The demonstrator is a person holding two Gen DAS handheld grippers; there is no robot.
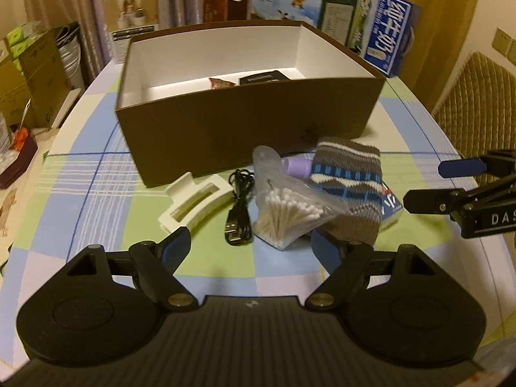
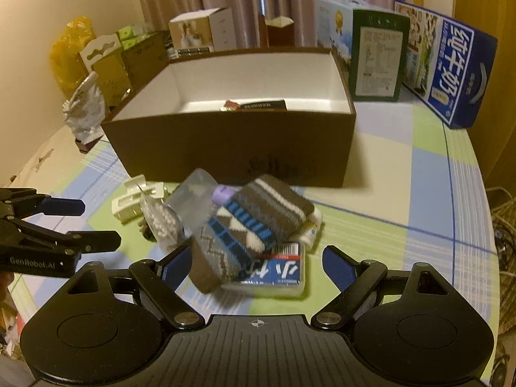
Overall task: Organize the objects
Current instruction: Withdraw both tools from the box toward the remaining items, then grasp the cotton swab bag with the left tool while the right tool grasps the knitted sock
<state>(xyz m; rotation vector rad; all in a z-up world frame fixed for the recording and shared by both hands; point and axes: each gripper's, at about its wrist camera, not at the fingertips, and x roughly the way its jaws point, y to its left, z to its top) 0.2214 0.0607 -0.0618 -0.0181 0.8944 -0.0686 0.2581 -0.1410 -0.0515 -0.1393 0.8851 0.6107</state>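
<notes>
Left wrist view: black USB cable shows in front of brown box, plug end toward camera; left gripper jaws wide, empty. Right wrist view: no cable visible, but blue pack under striped sock, sock's long axis diagonal, near box front; right gripper wide, empty.

brown box sitting open, two items inside | sock, swab bag, cable, clip lying heaped before it
</notes>
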